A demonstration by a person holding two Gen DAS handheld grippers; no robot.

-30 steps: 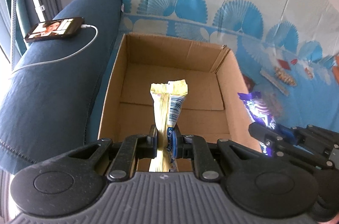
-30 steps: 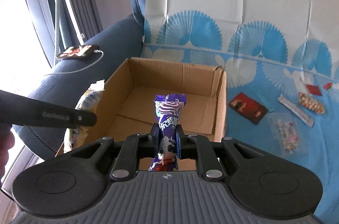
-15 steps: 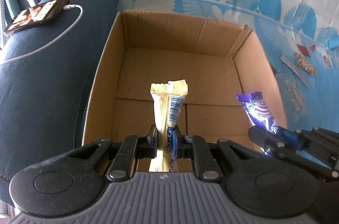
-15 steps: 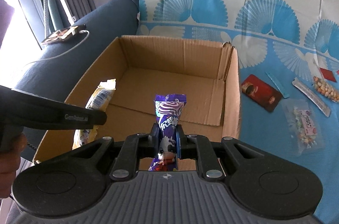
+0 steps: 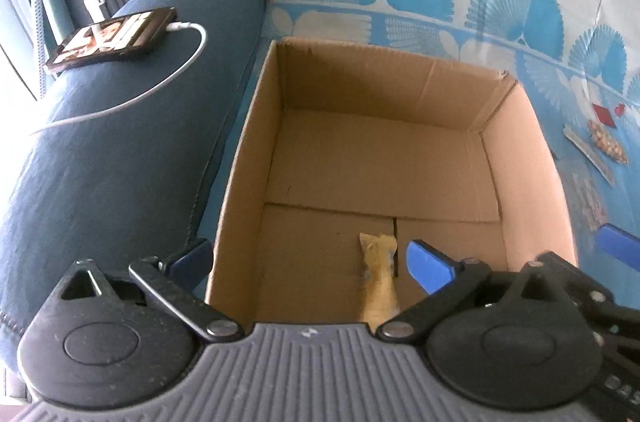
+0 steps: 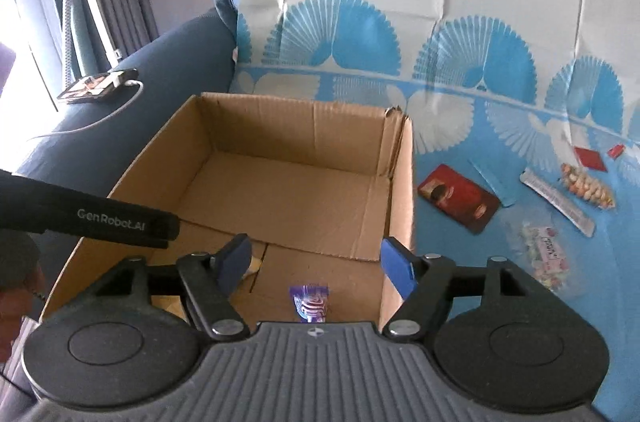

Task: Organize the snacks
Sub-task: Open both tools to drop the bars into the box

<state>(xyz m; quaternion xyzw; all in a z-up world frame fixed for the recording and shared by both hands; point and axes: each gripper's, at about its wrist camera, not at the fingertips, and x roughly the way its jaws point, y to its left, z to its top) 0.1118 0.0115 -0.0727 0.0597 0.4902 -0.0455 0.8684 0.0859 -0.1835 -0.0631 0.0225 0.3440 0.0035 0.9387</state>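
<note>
Left gripper [image 5: 308, 262]: jaws spread wide, gripping nothing. Just ahead and a little right of centre, yellow snack packet [image 5: 379, 278] lying on the box floor, near end hidden under the gripper body. Beyond it, bare floor of the cardboard box [image 5: 248, 158], open-topped, running to the far wall.

Right gripper [image 6: 316, 264]: jaws likewise wide apart, nothing held. Directly below and between the fingers, purple snack packet [image 6: 310, 306] on the box floor near the near wall, only its top end showing. To the left, a pale sliver behind the left finger, probably the yellow packet's end; cannot tell for sure.

Further out, to the right of the box on the blue patterned cloth [image 6: 460, 94]: loose snacks waiting. Count from the right view: one red flat packet [image 6: 460, 200], one long silver strip packet [image 6: 558, 200], one clear bag of mixed nuts or sweets [image 6: 586, 180], one clear packet of small candies [image 6: 544, 254], two small red wrappers [image 6: 588, 156], one thin blue strip [image 6: 494, 182], nature unclear. About seven pieces outside, some too small to identify.

Far left of both grippers: one phone [image 5: 114, 38] with white cable on the sofa arm.

Progress, as judged: two packets in the box, most items left on the cloth. Early stage; next reach lies rightward.
</note>
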